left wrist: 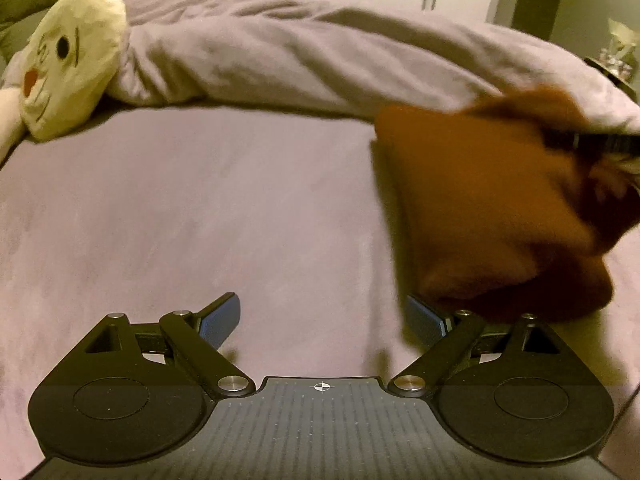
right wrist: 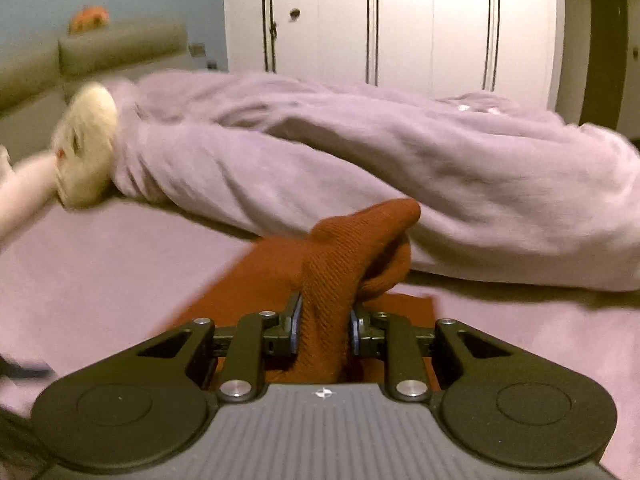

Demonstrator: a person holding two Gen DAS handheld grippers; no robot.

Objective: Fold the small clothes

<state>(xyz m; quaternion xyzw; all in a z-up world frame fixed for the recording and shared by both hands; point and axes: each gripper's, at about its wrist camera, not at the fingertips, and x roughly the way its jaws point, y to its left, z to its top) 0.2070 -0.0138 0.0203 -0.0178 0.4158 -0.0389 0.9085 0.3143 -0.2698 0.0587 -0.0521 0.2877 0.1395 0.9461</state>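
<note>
A small rust-orange knitted garment [left wrist: 480, 200] lies on the purple bed sheet [left wrist: 200, 220], blurred by motion in the left wrist view. My left gripper [left wrist: 322, 320] is open and empty, low over the sheet, with the garment's near end just beyond its right finger. My right gripper [right wrist: 324, 328] is shut on a bunched fold of the same garment [right wrist: 340, 264], which it holds lifted above the flat part on the bed. The right gripper also shows in the left wrist view as a dark blurred bar [left wrist: 592, 144] at the garment's far right.
A rumpled lilac duvet [left wrist: 320, 52] lies across the back of the bed. A cream plush toy with a face [left wrist: 72, 60] rests at the left. White wardrobes [right wrist: 380, 20] and a grey headboard [right wrist: 80, 60] stand beyond.
</note>
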